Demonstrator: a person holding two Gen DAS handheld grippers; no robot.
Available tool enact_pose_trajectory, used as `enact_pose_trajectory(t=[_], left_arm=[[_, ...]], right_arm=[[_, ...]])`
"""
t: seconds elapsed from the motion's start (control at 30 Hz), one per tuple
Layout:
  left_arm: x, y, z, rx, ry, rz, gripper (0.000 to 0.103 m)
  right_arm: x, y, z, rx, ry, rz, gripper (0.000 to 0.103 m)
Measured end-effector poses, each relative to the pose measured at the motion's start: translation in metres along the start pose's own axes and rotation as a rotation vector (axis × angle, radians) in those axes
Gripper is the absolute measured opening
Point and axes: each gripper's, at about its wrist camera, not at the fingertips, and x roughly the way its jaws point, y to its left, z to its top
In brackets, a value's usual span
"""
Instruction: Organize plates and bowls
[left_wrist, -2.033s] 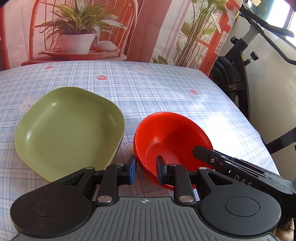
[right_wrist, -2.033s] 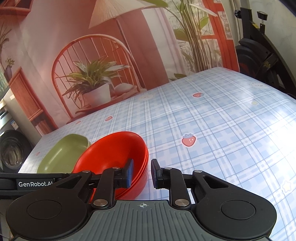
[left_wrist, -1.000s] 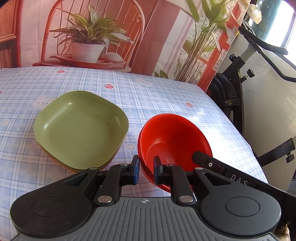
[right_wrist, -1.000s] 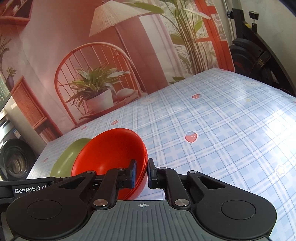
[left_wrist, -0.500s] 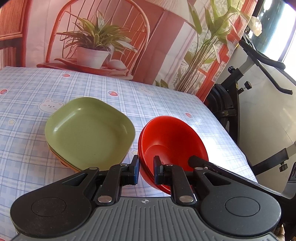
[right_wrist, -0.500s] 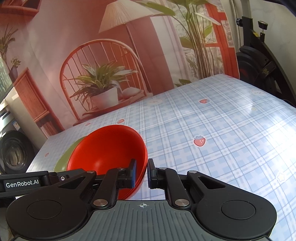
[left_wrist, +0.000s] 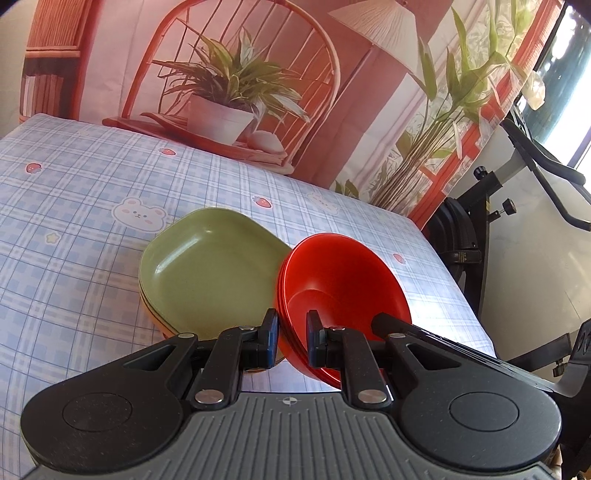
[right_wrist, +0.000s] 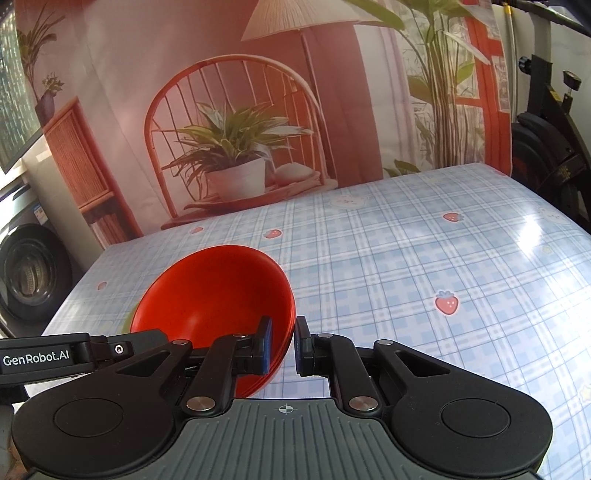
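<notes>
A nested stack of red bowls (left_wrist: 343, 280) hangs tilted between both grippers, just above the checked tablecloth. My left gripper (left_wrist: 291, 336) is shut on the stack's left rim. In the right wrist view my right gripper (right_wrist: 282, 345) is shut on the right rim of the red bowls (right_wrist: 214, 295). A stack of green square plates (left_wrist: 207, 269) lies on the cloth to the left, and the bowls' rim overlaps its right edge. The right wrist view hides the plates almost wholly behind the bowls.
The table's right edge (left_wrist: 461, 295) drops off close to the bowls, with an exercise bike (left_wrist: 517, 184) beyond it. A printed backdrop (right_wrist: 240, 110) hangs behind the table. A washing machine (right_wrist: 29, 273) stands past the far left corner.
Both grippers have carried the red bowls leftward and slightly up. The gap to the green plates has closed, and the bowls' rim now overlaps the plates' right edge. The bowls tilt more.
</notes>
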Motion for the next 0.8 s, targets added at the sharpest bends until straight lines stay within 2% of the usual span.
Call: enact_pose_trajectory(t=[0.13, 0.37, 0.57, 0.8], left_arm=[[-0.003, 0.018, 0.018, -0.064, -0.016, -0.027, 0.016], [-0.006, 0.04, 0.041, -0.086, -0.04, -0.007, 0.016], [0.001, 0.061, 0.044, -0.127, -0.022, 0.024, 0.016], [0.003, 0.071, 0.042, -0.123, -0.018, 0.056, 0.016]], right_arm=[[0.019, 0.009, 0.013, 0.004, 0.022, 0.031, 0.01], [0.05, 0.035, 0.028, -0.038, 0.058, 0.065, 0.011], [0.067, 0.052, 0.032, -0.07, 0.083, 0.081, 0.011], [0.079, 0.061, 0.028, -0.085, 0.1, 0.079, 0.011]])
